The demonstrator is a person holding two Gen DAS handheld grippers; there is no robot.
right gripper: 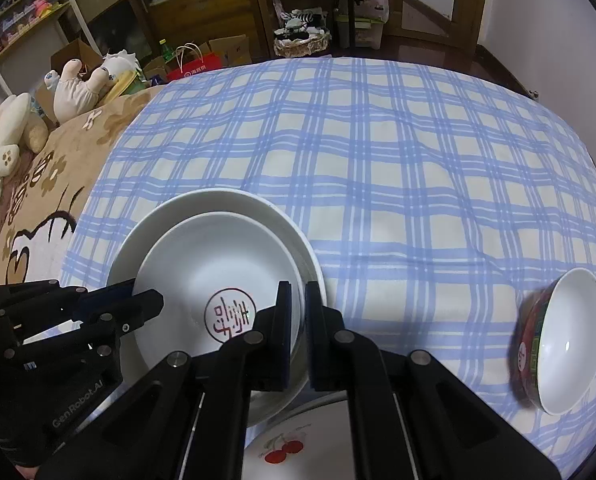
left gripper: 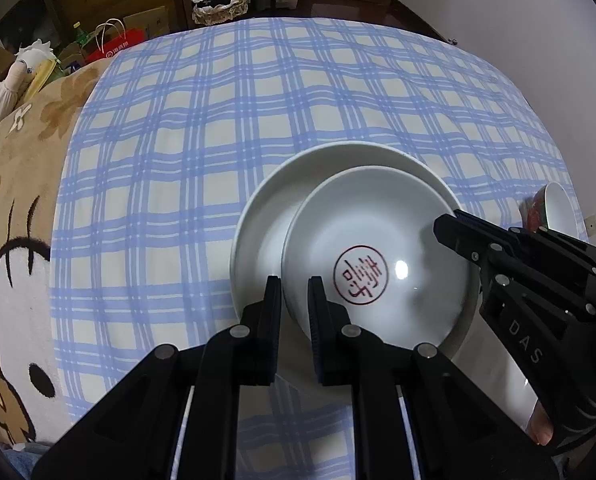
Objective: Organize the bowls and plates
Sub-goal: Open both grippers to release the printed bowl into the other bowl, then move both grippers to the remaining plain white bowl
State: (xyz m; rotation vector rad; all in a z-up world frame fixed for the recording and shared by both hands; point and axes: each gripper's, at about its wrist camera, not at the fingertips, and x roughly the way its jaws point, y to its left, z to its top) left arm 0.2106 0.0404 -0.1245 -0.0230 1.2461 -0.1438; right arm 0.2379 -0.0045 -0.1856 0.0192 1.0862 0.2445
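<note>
Surface: a bed under a blue-and-white checked sheet (left gripper: 257, 120); a tan cartoon-print blanket (left gripper: 13, 200) lies along its left side.
Large plate (left gripper: 257, 208): plain white, flat on the sheet, near the front of the bed.
Stamped plate (left gripper: 378, 232): white, with a round red seal mark (left gripper: 360, 274) in its well; it sits inside the large plate, tilted and shifted toward the right rim.
Left gripper (left gripper: 293, 280): pointing steeply down, jaws narrow and astride the near-left rim of the stamped plate; whether the pads actually press on the rim cannot be settled from either view.
Right gripper (right gripper: 298, 286): jaws closed on the right edge of the plates; the stamped plate's rim is clearly between them, and the large plate's rim may be as well.
Bowl (right gripper: 562, 340): red-patterned outside, white inside, lying on its side on the sheet, well apart to the right of the plates.
Cherry plate (right gripper: 298, 440): white with a red cherry motif, beneath the right gripper at the front edge.
Background: stuffed toys (right gripper: 77, 84) and a red paper bag (right gripper: 193, 66) beyond the bed.
</note>
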